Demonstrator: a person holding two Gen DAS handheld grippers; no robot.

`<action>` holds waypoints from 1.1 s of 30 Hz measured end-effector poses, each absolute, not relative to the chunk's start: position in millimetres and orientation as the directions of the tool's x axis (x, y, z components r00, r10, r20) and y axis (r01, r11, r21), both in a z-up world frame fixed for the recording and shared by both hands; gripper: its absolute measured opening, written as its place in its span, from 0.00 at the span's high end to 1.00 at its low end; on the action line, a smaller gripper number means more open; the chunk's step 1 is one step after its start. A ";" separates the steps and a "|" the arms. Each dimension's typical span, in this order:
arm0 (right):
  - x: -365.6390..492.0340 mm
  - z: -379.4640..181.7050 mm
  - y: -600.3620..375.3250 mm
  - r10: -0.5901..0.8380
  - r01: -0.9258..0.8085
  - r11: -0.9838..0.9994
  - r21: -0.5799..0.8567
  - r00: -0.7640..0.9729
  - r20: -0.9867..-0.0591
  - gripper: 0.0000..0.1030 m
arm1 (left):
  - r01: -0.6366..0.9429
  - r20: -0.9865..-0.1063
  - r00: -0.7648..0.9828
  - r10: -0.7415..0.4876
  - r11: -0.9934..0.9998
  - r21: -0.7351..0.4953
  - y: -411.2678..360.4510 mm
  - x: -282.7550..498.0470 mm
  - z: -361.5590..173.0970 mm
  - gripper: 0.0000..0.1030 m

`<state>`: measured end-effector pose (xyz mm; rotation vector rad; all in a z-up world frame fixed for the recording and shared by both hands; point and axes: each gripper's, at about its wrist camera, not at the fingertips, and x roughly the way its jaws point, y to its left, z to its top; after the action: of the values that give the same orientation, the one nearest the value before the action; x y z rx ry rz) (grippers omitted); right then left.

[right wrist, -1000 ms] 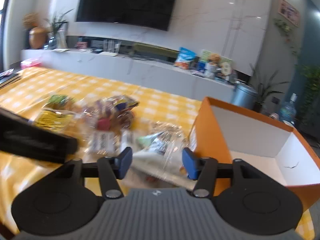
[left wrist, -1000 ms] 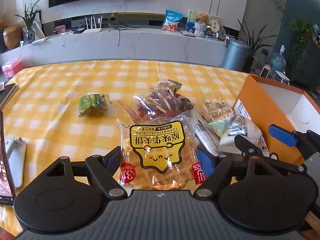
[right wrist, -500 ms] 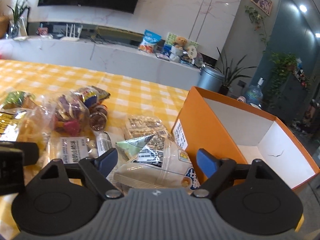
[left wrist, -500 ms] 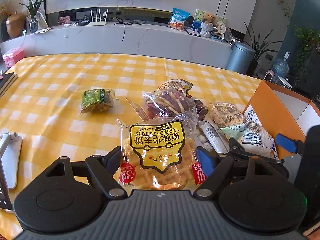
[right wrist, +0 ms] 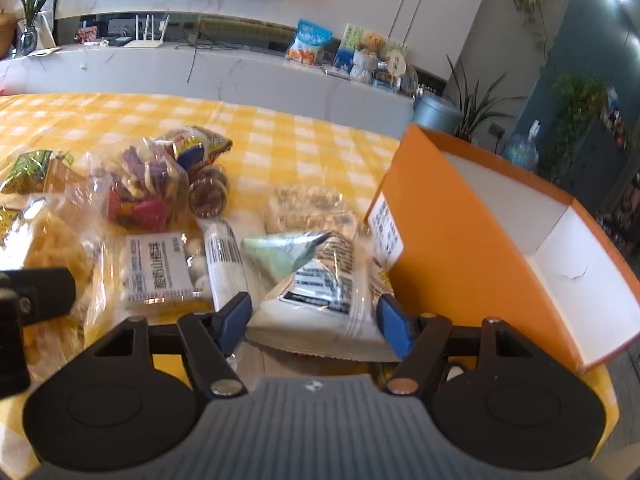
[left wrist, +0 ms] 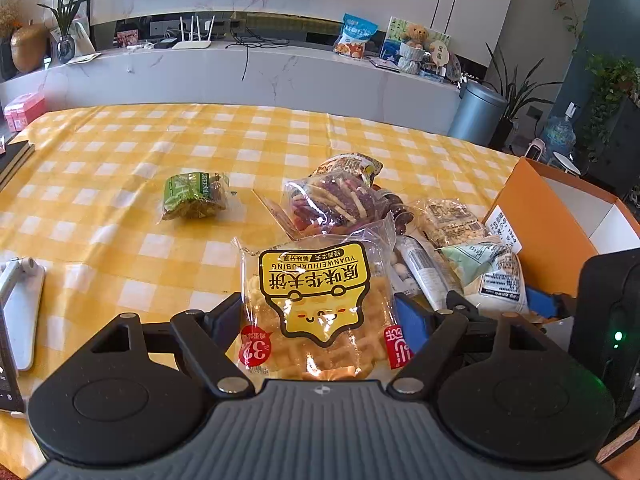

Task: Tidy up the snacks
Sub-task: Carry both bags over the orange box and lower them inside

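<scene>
Right tongs (right wrist: pixel 314 320) had swung from the blurred pile onto the crinkly white-and-green snack bag (right wrist: pixel 320 280), closing around it. Left tongs (left wrist: pixel 320 320) gripped the clear-wrapped yellow waffle packet (left wrist: pixel 316 304). Beside the right tongs, the orange cardboard box (right wrist: pixel 460 240) looked empty; every snack remained unsorted.

Waffle packet (left wrist: pixel 316 300) reads "YUANWEIHUAFUBING" and "32"; green packet (left wrist: pixel 195 194) reads "GREEN".

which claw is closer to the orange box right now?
Right. The right claw sits just beside the orange box, its jaws closing around a white snack bag. The left claw straddles the waffle pack, farther from the box across the snack pile.
</scene>
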<state>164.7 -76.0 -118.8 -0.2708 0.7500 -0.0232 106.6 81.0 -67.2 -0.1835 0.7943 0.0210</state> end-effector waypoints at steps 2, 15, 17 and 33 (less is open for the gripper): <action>163.3 -118.0 -77.0 -0.100 -0.089 0.967 -0.239 0.730 -0.676 0.40 | -0.086 -0.705 0.708 -0.046 0.985 -0.150 80.9 103.4 -63.9 0.12; 122.8 -69.1 -92.9 0.102 -0.191 0.979 -0.076 0.772 -0.627 0.71 | -0.077 -0.658 0.753 -0.025 0.989 -0.126 72.1 74.2 -31.9 0.12; 116.3 -62.5 -99.5 0.122 -0.201 0.978 -0.062 0.782 -0.612 0.73 | -0.069 -0.646 0.763 -0.028 0.990 -0.125 67.9 69.4 -24.7 0.12; 61.0 22.9 -196.3 0.208 -0.256 0.964 -0.076 0.897 -0.391 0.74 | 0.143 -0.553 0.804 -0.218 0.974 -0.176 8.0 76.6 36.3 0.12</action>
<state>61.0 -196.3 22.9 -0.1267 0.3907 0.2412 76.6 8.0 36.3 -0.1283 0.6074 -0.1936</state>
